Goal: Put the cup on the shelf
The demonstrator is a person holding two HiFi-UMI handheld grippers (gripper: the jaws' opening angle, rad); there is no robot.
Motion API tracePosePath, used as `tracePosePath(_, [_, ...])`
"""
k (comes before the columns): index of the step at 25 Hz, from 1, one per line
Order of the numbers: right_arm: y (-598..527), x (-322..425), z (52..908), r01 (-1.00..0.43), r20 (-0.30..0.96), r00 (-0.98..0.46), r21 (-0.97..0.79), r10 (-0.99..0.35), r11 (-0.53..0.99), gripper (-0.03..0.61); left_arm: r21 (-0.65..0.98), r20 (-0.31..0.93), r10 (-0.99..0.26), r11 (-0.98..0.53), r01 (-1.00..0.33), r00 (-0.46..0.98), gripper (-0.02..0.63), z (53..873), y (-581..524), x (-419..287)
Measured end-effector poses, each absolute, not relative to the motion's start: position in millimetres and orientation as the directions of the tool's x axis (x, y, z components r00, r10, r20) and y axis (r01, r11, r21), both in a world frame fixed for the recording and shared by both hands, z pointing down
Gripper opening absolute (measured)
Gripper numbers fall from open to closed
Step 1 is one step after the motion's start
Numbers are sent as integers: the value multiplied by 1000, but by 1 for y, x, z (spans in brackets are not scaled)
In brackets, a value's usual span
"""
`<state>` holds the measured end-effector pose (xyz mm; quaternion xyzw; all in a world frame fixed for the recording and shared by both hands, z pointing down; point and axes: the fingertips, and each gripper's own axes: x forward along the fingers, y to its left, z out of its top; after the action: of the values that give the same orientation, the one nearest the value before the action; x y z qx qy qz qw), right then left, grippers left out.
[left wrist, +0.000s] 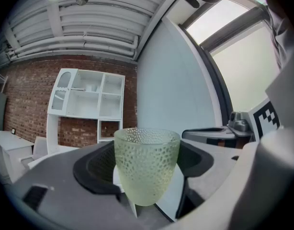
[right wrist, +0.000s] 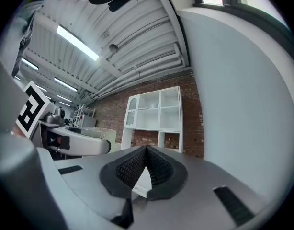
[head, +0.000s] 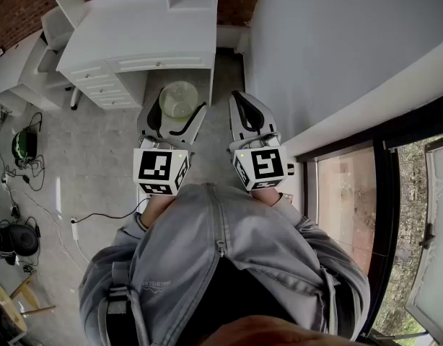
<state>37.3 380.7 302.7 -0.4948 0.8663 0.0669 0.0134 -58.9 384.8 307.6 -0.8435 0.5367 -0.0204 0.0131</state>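
A pale green, dimpled glass cup [left wrist: 146,164] stands upright between the jaws of my left gripper [left wrist: 146,169], which is shut on its sides. From the head view the cup [head: 178,99] shows from above in the left gripper [head: 174,112], held over the floor in front of a white desk [head: 135,34]. A white shelf unit [left wrist: 87,99] stands against the brick wall ahead, some way off. My right gripper [right wrist: 146,169] is shut with nothing in it and is held beside the left one [head: 241,110]. The same shelf [right wrist: 156,111] shows ahead of it.
A pale wall [head: 337,42] runs close along the right, with a window [head: 351,193] beside the person. White drawers [head: 99,85] sit under the desk. Cables and dark gear [head: 19,193] lie on the floor at the left.
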Motion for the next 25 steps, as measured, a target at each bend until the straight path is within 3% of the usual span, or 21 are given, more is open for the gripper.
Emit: tracePosePath(25, [334,90,318,-853,-110,-519,7,-848,522,26,-53,38,-911,-411,-910,410,379,317,341,-15])
